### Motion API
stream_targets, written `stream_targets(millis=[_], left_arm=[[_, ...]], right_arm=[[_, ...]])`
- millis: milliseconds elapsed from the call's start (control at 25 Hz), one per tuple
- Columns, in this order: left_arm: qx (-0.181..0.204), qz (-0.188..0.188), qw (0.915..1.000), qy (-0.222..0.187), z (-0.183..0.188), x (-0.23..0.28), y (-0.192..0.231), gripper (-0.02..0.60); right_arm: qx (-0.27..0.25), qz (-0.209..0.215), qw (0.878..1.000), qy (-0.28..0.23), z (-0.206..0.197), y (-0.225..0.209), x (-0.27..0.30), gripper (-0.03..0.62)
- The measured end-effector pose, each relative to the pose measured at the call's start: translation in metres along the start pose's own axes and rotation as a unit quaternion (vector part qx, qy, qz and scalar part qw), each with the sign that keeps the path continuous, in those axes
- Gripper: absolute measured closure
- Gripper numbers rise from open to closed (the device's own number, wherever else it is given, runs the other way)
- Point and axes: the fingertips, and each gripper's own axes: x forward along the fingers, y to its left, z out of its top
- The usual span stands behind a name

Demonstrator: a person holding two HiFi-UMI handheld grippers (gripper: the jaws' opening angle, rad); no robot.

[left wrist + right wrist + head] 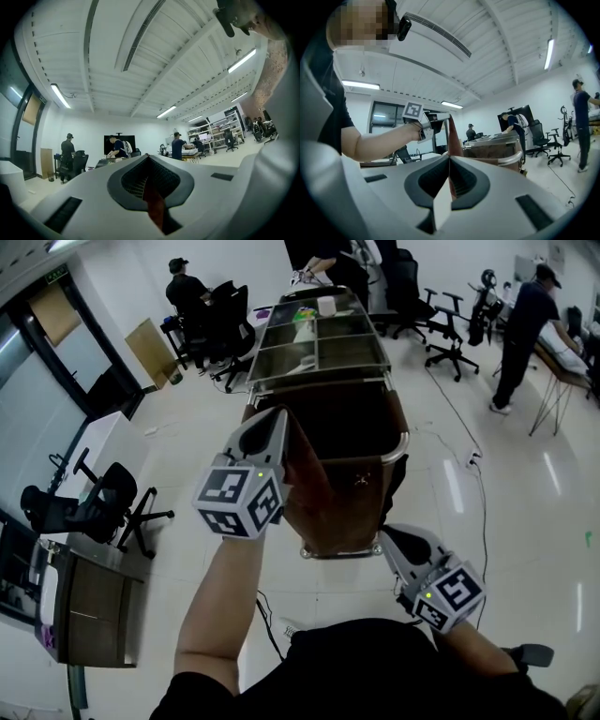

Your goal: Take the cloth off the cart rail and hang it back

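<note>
The brown cloth (305, 474) is up off the cart rail (405, 442), over the cart's (319, 352) near end. The left gripper (275, 423) pinches one corner up high. The right gripper (386, 536) pinches another corner low down. I think the next move is to drape it flat over the rail. A chair (103, 502) and a person (520, 329) are well apart from it, so nothing blocks the way.

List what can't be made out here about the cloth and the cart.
1. Head view: the cloth covers the near end of the cart; of the rail only the right bend shows.
2. Left gripper view: the left gripper blocks the cart; only a sliver of cloth shows in its jaws.
3. Head view: what lies in the top trays is too small to tell.
</note>
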Motion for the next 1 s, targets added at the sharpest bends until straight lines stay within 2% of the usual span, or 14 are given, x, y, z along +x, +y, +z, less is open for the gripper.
stream_targets(millis=[280,560,840,1000], left_arm=[[-0.013,0.026,0.9995,-0.007,0.005,0.035,0.028,0.575],[-0.02,0.054,0.9983,0.006,-0.019,0.074,0.056,0.575],[0.009,0.043,0.9974,0.057,-0.058,0.129,0.062,0.575],[0.009,0.033,0.9934,0.11,-0.101,0.155,0.068,0.576]], right_arm=[[-0.003,-0.015,1.0,0.002,-0.002,-0.009,-0.002,0.574],[-0.012,-0.035,0.999,0.006,-0.007,-0.025,-0.005,0.574],[-0.004,-0.066,0.998,-0.002,-0.003,-0.042,-0.006,0.574],[0.006,-0.088,0.996,-0.001,-0.009,-0.05,-0.009,0.574]])
